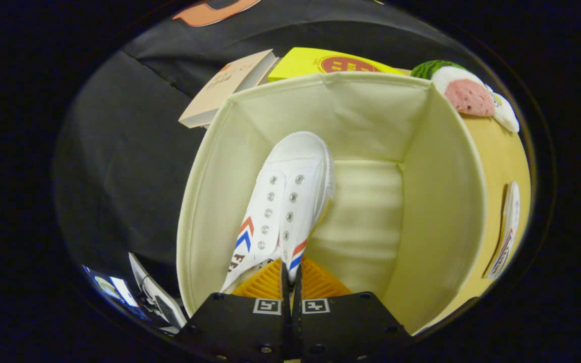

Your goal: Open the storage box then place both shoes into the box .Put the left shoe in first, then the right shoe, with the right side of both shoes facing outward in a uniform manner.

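A white canvas shoe (285, 201) with red and blue chevrons and metal eyelets hangs inside the open cream fabric storage box (447, 201), toe pointing away from me toward the box's far wall. My gripper (290, 282) is shut on the shoe's rear edge, the fingers pressed together on the thin upper near the heel. The shoe sits toward the left half of the box, above its pale floor (366, 217). The box's lid is hidden from me.
Beyond the box lie a tan book (227, 85) and a yellow box (331, 63). A watermelon-slice plush (459, 88) rests on the yellow surface (507, 156) to the right. Some devices with screens (139, 292) sit low at the left.
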### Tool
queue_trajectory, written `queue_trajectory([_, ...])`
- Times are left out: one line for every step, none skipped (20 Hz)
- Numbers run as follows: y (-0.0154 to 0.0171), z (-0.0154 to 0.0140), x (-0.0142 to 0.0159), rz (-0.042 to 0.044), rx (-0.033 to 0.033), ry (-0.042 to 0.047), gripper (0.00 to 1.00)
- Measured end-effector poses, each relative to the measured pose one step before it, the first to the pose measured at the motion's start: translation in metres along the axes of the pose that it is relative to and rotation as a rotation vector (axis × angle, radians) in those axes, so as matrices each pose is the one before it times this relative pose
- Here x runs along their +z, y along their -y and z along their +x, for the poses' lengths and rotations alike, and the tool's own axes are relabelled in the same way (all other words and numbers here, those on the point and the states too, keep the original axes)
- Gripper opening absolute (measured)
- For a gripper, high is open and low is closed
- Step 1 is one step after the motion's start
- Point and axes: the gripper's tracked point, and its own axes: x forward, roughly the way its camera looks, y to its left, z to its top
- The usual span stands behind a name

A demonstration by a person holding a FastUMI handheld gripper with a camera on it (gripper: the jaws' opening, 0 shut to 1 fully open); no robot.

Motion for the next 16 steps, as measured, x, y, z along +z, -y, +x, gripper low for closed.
queue_trajectory([0.00114, 0.00658, 0.00249, 0.00258, -0.01688, 0.00068, 0.0])
queue_trajectory([0.0017, 0.00571, -0.00065, -0.00614, -0.01441, -0.01157, 0.0])
queue_trajectory([0.00271, 0.00509, -0.0029, -0.00555, -0.01549, -0.0173, 0.0])
queue_trajectory([0.00069, 0.00445, 0.00004, -0.00758, -0.01029, -0.00213, 0.0])
queue_trajectory([0.00256, 0.00444, -0.00092, -0.00754, -0.01253, -0.01117, 0.0])
queue_trajectory([0.00201, 0.00307, -0.0036, 0.00264, -0.01076, -0.01362, 0.0])
queue_trajectory([0.00113, 0.00518, 0.0017, 0.00977, 0.00028, -0.00966, 0.0])
queue_trajectory([0.00191, 0.0028, 0.00023, 0.0053, -0.00115, -0.01204, 0.0])
queue_trajectory([-0.00035, 0.00205, -0.00175, -0.00565, -0.00096, -0.01395, 0.01])
queue_trajectory([0.00076, 0.00061, 0.00018, -0.01801, -0.00153, -0.00579, 0.01])
queue_trajectory([-0.00065, -0.00077, -0.00041, -0.02265, -0.00206, -0.00678, 0.03])
queue_trajectory([-0.00211, -0.00195, -0.00044, -0.02034, 0.01146, 0.00276, 0.03])
queue_trajectory([0.00133, -0.00095, -0.00079, -0.02034, -0.00237, -0.00339, 0.13])
queue_trajectory([0.00105, -0.00584, -0.00001, -0.01029, 0.00342, -0.00038, 0.17])
queue_trajectory([-0.00084, -0.0045, -0.00154, -0.00695, 0.00862, 0.00001, 0.31])
queue_trajectory([-0.00183, -0.00815, -0.0025, -0.00834, 0.01887, -0.00366, 0.42])
